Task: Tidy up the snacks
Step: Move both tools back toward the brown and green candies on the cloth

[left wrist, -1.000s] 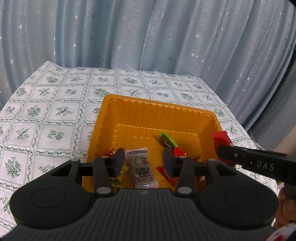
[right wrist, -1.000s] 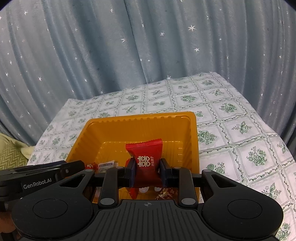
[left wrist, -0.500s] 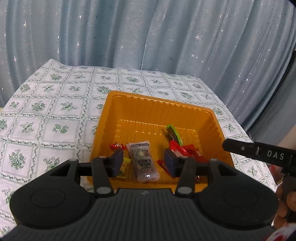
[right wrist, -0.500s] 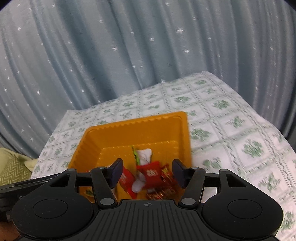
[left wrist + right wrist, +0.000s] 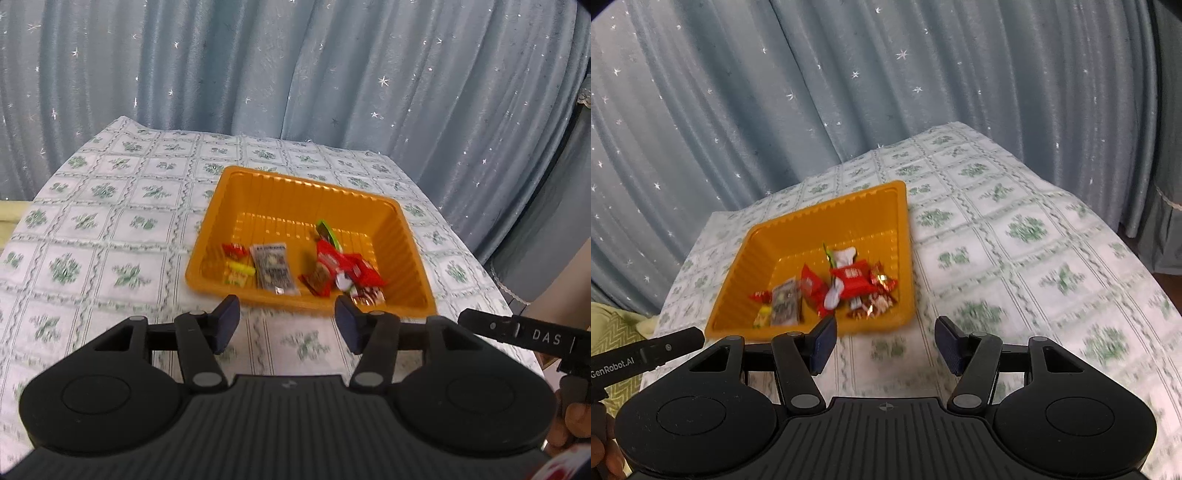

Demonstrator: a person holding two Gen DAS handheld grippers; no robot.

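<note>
1. Left wrist view: my left gripper (image 5: 284, 320) hangs over bare tablecloth (image 5: 110, 236), just short of the tray (image 5: 413, 254). Its jaws have just been opening; they stand moderately wide with nothing between them.
2. Right wrist view: my right gripper (image 5: 884, 342) is likewise over cloth, just short of the tray's near wall. Its jaws have just been opening too, and they are empty.
3. All the snacks I can see lie inside the tray, bunched toward its near end. A red packet (image 5: 851, 282) sits on top of the heap on its right side, and a flat grey sachet (image 5: 273, 267) lies alone to the left, with a small yellow sweet (image 5: 240, 271) beside it. I see no snack on the cloth.
4. I judge these to be light, soft foil and film wrappers. They should crinkle and slide rather than resist, and a hard squeeze could crush what is inside.
5. For the red packet, I would pinch a crimped end seam or a raised edge, not the puffy middle.
6. The sachet lies flat on the ribbed floor, so I would catch a short edge.
7. The tray looks thin, stiff plastic and probably light. It may skid on the cloth if nudged, so I would take it by the rim.
</note>
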